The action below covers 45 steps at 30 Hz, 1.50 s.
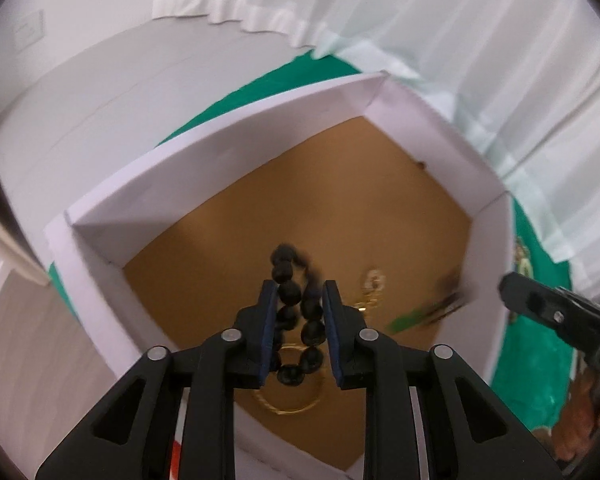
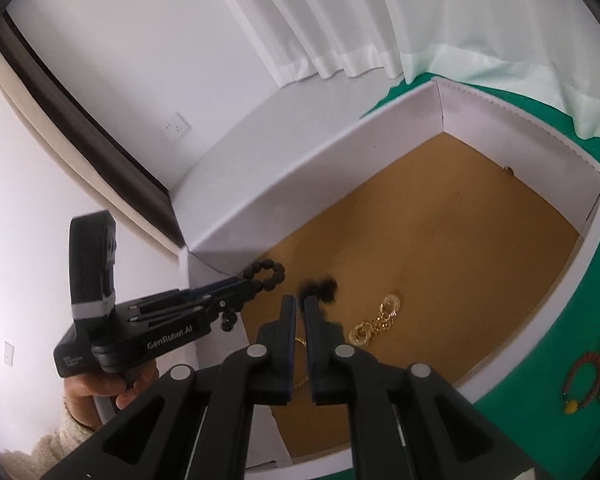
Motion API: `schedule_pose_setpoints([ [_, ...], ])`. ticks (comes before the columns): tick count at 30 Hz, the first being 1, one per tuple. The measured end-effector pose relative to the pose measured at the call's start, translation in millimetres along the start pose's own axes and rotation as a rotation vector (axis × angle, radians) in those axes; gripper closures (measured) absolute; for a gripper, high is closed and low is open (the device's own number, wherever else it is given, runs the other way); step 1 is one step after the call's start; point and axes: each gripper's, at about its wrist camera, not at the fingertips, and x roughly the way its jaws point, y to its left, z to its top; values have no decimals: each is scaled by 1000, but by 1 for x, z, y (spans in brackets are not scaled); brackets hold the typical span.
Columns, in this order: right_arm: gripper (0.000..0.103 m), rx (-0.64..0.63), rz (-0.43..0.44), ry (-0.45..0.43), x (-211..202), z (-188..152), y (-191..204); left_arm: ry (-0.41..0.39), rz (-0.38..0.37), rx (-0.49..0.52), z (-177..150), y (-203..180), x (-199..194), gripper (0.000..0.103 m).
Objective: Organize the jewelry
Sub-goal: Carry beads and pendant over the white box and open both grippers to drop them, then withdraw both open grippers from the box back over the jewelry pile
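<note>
A white box (image 1: 220, 168) with a brown floor stands on a green cloth. My left gripper (image 1: 300, 292) holds a black bead bracelet (image 1: 296, 312) between its pads, above the box's near left corner; the same bracelet shows in the right wrist view (image 2: 266, 274). My right gripper (image 2: 299, 304) is nearly closed on a small dark fuzzy item (image 2: 320, 286), held over the box. Gold jewelry (image 2: 374, 322) and a gold ring (image 1: 296, 400) lie on the box floor.
A colourful bead bracelet (image 2: 592, 372) lies on the green cloth (image 2: 560, 360) right of the box. White curtains (image 2: 340, 20) hang behind. A white wall with a socket (image 2: 178, 126) is at the left.
</note>
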Motion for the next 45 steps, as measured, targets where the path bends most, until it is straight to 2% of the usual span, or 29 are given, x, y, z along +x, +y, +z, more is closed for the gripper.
schedule_pose_setpoints([
  [1, 75, 0, -14, 0, 1, -1, 1, -7, 12, -4, 0, 3, -1, 68],
  [2, 48, 9, -24, -6, -1, -4, 0, -13, 17, -5, -1, 4, -2, 54],
  [3, 43, 19, -23, -14, -3, -4, -1, -24, 21, -8, -2, 5, -6, 46],
  [4, 42, 26, -20, -28, -8, -5, -2, -42, 24, -12, -5, 4, -12, 36],
  [5, 42, 26, -22, -35, -11, -6, -3, -55, 22, -9, -7, 2, -17, 31],
  [7, 42, 15, -60, -61, -24, -10, -6, -71, 12, 5, -7, -4, -23, 27],
  [12, 24, -38, -241, -134, -55, -28, -20, -118, -12, 93, -20, -41, -47, 17],
  [16, 23, -62, -432, -169, -77, -62, -52, -125, -86, 207, -41, -92, -63, 11],
  [20, 22, -16, -620, -140, -96, -110, -108, -95, -183, 307, -66, -140, -68, 7],
  [24, 22, 91, -747, -112, -116, -158, -158, -21, -278, 406, -98, -188, -58, 6],
  [27, 22, 182, -818, -108, -134, -196, -188, 29, -297, 473, -119, -215, -45, 6],
  [32, 22, 335, -871, -110, -155, -243, -222, 100, -301, 555, -150, -253, -10, 6],
  [35, 22, 381, -882, -107, -160, -262, -232, 130, -283, 578, -160, -266, 17, 6],
  [42, 22, 406, -882, -112, -160, -274, -238, 172, -192, 552, -166, -271, 80, 6],
  [45, 21, 421, -873, -122, -160, -278, -242, 179, -163, 539, -168, -268, 94, 6],
])
